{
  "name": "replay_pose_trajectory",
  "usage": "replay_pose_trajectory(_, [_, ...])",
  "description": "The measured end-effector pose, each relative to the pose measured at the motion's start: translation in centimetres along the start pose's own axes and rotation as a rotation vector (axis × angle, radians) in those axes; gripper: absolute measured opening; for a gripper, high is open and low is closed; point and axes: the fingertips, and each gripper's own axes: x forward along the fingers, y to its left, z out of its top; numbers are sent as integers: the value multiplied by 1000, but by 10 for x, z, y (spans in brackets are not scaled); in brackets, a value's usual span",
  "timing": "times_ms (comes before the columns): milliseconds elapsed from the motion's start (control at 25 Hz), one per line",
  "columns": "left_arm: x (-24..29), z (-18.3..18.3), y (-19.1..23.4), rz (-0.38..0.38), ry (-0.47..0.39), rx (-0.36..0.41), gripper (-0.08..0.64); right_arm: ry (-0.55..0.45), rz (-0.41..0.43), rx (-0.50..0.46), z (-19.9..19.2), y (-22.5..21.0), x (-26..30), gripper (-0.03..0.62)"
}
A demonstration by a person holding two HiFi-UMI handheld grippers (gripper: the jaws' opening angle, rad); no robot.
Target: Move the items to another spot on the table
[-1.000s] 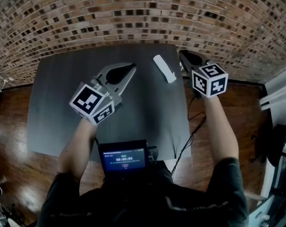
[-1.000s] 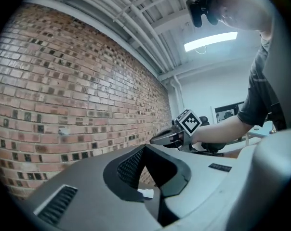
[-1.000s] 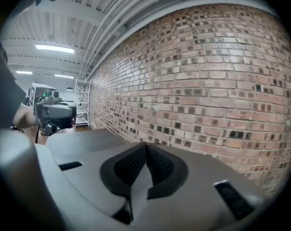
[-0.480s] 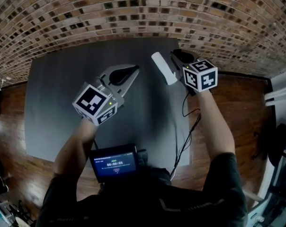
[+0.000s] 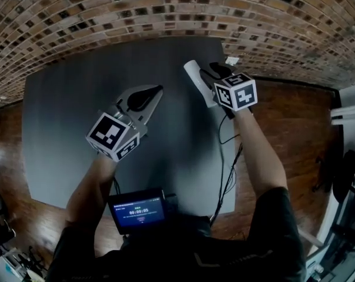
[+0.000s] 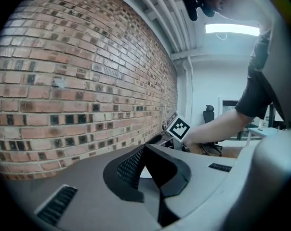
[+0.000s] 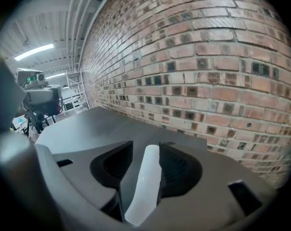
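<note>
Right hand-held gripper (image 7: 146, 149): jaws apart, and they have just been opening. White bar (image 7: 143, 186) lies lengthwise in the gap. It sits close against the right-side pad, with a clear gap to the left-side pad, so it is not clamped. The bar's far end reaches just past the jaw tips.

Bar location: flat on the dark grey tabletop (image 5: 77, 122), at the far right part near the right edge. In the head view it runs diagonally, with the far end angled left. The right gripper comes in from the near right, and its marker cube (image 5: 235, 91) sits over the tabletop's right edge.

Left hand-held gripper (image 6: 145, 149): jaw tips together, nothing between them. It is held over the middle of the tabletop, pointing toward the far side and well apart from the bar. In its own view the right gripper's cube and the person's forearm show beyond the jaw tips.

Surroundings:
- Brick wall (image 5: 166, 4) runs directly behind the tabletop's far edge.
- Wood floor (image 5: 295, 116) shows on both sides.
- Black cable (image 5: 223, 163) hangs along the tabletop's right edge.
- Small lit screen (image 5: 136, 209) is at the person's chest, near the tabletop's near edge.
- A small white thing at the far right corner is too small to identify.
</note>
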Motion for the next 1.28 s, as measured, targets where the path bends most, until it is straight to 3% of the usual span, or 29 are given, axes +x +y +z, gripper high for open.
replay_pose_trajectory(80, [6,-11,7,1,14,-9,3,24,10,9,-13,-3,12,179])
replay_pose_trajectory(160, [13,-22,14,9,27,-21,3,54,15,10,-26,-9,23,230])
replay_pose_trajectory(320, [24,-45,23,27,59,-40,3,118,30,14,-52,-14,40,232])
replay_pose_trajectory(400, [26,-55,26,33,72,-56,3,175,46,9,-67,-12,49,303])
replay_pose_trajectory(440, [27,-59,27,34,76,-62,3,201,51,5,-72,-10,53,308])
replay_pose_trajectory(840, [30,-69,31,53,84,-73,3,316,44,-62,-101,-6,69,307])
replay_pose_trajectory(1280, [17,-70,35,86,86,-81,3,343,40,-28,-104,-3,75,284])
